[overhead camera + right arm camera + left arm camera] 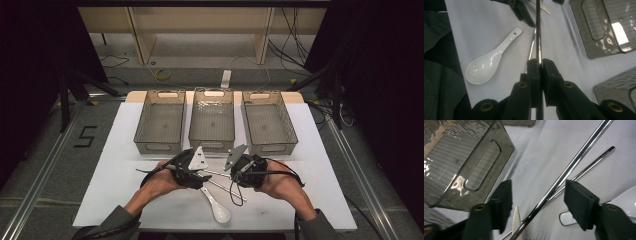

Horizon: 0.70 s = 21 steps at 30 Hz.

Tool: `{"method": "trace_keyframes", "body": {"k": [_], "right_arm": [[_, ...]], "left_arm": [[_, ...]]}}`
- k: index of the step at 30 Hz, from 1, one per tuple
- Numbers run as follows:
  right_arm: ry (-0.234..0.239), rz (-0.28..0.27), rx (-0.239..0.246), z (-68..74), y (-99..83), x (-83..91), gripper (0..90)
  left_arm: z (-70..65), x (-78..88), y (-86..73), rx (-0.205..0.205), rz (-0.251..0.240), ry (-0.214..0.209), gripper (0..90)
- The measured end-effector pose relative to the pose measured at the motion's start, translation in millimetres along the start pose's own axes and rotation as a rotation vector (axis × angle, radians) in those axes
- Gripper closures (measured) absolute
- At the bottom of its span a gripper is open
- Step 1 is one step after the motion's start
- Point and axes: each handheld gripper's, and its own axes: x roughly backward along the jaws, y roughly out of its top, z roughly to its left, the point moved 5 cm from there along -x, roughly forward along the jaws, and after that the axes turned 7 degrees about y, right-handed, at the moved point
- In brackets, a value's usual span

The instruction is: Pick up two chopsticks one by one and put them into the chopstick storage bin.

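Note:
My right gripper (540,63) is shut on one end of a shiny metal chopstick (538,32). That chopstick runs across to my left gripper (540,192) and passes between its jaws, which stand apart with the pads off the rod (574,162). A second metal chopstick (596,161) lies on the table just beside it. A white ceramic spoon (486,66) rests on the table near the front edge, below both hands (216,206). A serrated knife tip (517,220) shows between the left jaws. From above, the left gripper (200,175) and right gripper (234,176) face each other closely.
Three see-through grey bins stand in a row at the back of the white table: left (160,122), middle (212,120), right (269,122). The middle bin's near wall (456,170) is close to my left gripper. Forearms in dark sleeves come in from the bottom.

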Motion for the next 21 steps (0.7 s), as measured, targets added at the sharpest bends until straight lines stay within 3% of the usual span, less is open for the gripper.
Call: {"method": "trace_keyframes", "body": {"k": [7,11,17,21], "right_arm": [[0.015,-0.003,0.017,1.1,0.9,-1.7,85.6],[0.027,0.004,0.017,1.5,0.0,-2.6,85.6],[0.059,-0.003,0.051,0.7,-2.7,-4.8,85.1],[0.061,-0.02,0.028,-4.5,-4.8,-3.9,81.7]], "left_arm": [[-5.0,0.6,1.3,-0.048,0.0,-0.027,57.4],[-7.8,2.6,1.7,-0.062,0.003,-0.065,68.9],[-12.7,5.5,0.3,-0.125,0.02,-0.092,74.4],[-19.6,6.3,-1.8,-0.164,0.03,-0.142,80.2]]}}
